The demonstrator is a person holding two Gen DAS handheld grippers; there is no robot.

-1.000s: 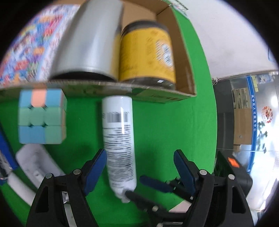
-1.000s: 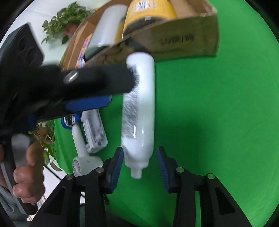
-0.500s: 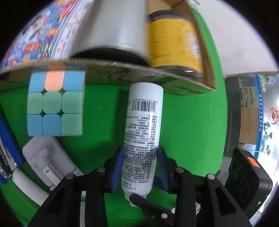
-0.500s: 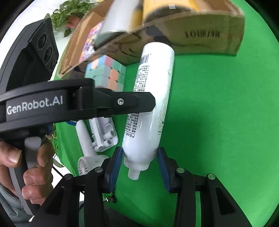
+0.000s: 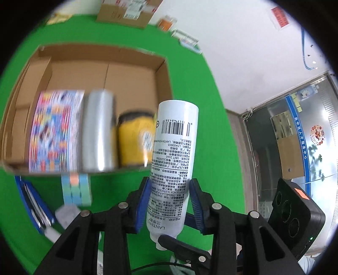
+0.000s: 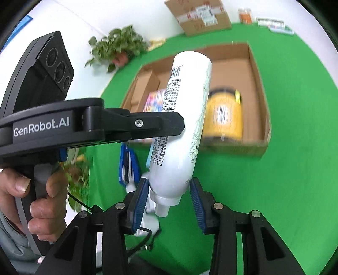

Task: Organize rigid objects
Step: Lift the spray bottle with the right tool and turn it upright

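Note:
A white bottle [image 5: 173, 165] with a barcode and printed text is held in the air above the green table, cap end toward the cameras. My left gripper [image 5: 169, 203] is shut on its lower body. My right gripper [image 6: 169, 201] stands around the bottle's cap end [image 6: 169, 190]; a gap shows on the right jaw side, so it looks open. The cardboard box [image 5: 160, 69] lies beyond, holding a colourful book [image 5: 52, 133], a silver can [image 5: 99, 133] and a yellow jar [image 5: 135, 141].
On the green table in front of the box lie a pastel puzzle cube [image 5: 76, 190], a blue stapler-like object [image 5: 31, 198] and a white device [image 5: 63, 215]. Another cardboard box [image 6: 202, 14] and a potted plant [image 6: 118, 44] stand at the far edge.
My left gripper closed on the bottle and lifted it off the table to above the box's near wall. My right gripper's jaws have widened around the cap end.

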